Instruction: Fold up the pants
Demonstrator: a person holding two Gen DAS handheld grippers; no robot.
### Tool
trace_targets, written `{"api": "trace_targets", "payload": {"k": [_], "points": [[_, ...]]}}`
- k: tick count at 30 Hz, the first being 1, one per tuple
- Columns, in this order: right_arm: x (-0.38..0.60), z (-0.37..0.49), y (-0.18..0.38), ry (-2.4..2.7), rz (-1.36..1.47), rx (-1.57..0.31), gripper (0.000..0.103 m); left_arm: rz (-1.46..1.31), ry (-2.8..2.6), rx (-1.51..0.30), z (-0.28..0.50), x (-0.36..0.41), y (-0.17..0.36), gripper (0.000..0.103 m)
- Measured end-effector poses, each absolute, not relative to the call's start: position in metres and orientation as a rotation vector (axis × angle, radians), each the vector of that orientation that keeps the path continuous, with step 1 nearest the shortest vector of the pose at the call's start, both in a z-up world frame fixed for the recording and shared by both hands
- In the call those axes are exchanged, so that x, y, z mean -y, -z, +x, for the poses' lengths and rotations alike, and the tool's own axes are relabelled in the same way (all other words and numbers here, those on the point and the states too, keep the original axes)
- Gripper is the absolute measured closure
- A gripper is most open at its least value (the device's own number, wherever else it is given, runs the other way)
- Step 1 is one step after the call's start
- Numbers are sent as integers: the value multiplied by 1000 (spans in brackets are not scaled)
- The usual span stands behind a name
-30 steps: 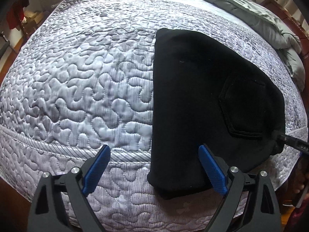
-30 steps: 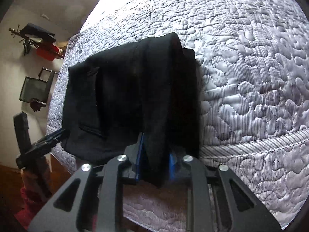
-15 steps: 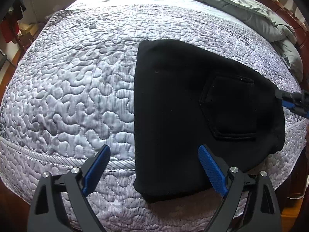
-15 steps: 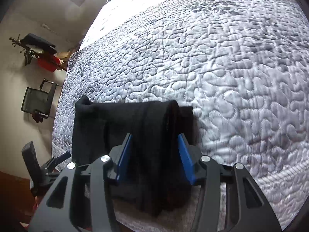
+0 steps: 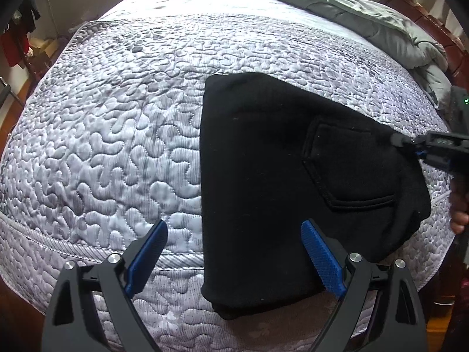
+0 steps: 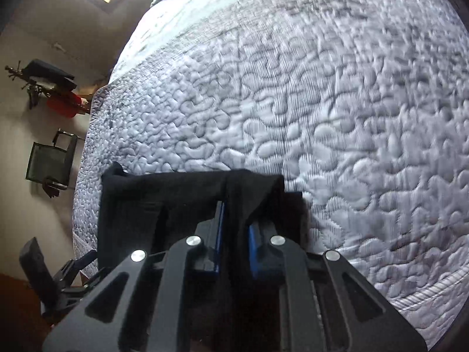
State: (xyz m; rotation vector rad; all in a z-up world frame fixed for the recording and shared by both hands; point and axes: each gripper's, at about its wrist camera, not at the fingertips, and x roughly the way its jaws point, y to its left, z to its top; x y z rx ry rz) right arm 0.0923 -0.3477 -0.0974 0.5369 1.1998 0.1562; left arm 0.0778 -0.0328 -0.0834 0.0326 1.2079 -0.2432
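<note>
The black pants (image 5: pixel 263 176) lie folded on the grey quilted bed (image 5: pixel 117 132), back pocket up, near the front edge. My left gripper (image 5: pixel 234 252) is open and empty, its blue pads either side of the pants' near left corner, above the cloth. My right gripper (image 6: pixel 236 228) is shut on a fold of the pants (image 6: pixel 176 193) at their far right edge; it shows in the left wrist view (image 5: pixel 410 143) pinching the cloth by the pocket.
A grey duvet (image 5: pixel 366 8) is bunched at the far end of the bed. A wooden headboard (image 5: pixel 433 23) stands behind it. A black chair (image 6: pixel 49 164) and a rack with clothes (image 6: pixel 49 88) stand by the wall beyond the bed's side.
My right gripper opened, then shut again on the pants' edge, and the view has tilted up the bed. My left gripper stayed open, shifting slightly.
</note>
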Motion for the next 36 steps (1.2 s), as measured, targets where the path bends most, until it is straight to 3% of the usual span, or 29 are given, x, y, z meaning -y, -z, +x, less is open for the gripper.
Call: {"api": "trace_targets", "payload": {"k": [4, 6, 8, 16, 24, 28, 35, 36], "points": [[351, 81, 88, -192, 568, -1169, 77, 35, 253, -1207, 76, 35, 83, 10], [351, 69, 79, -215, 567, -1158, 59, 26, 260, -1208, 76, 36, 82, 10], [347, 54, 71, -235, 535, -1158, 53, 21, 267, -1207, 75, 37, 82, 10], [327, 7, 82, -289, 511, -1233, 42, 31, 276, -1209, 70, 38, 82, 10], [307, 0, 82, -297, 407, -1260, 42, 39, 275, -1216, 70, 41, 86, 10], [301, -2, 82, -329, 387, -1257, 55, 41, 275, -1219, 70, 42, 87, 10], [306, 3, 101, -340, 464, -1278, 52, 49, 284, -1226, 70, 47, 90, 10], [307, 3, 104, -337, 465, -1276, 59, 53, 285, -1227, 70, 47, 90, 10]]}}
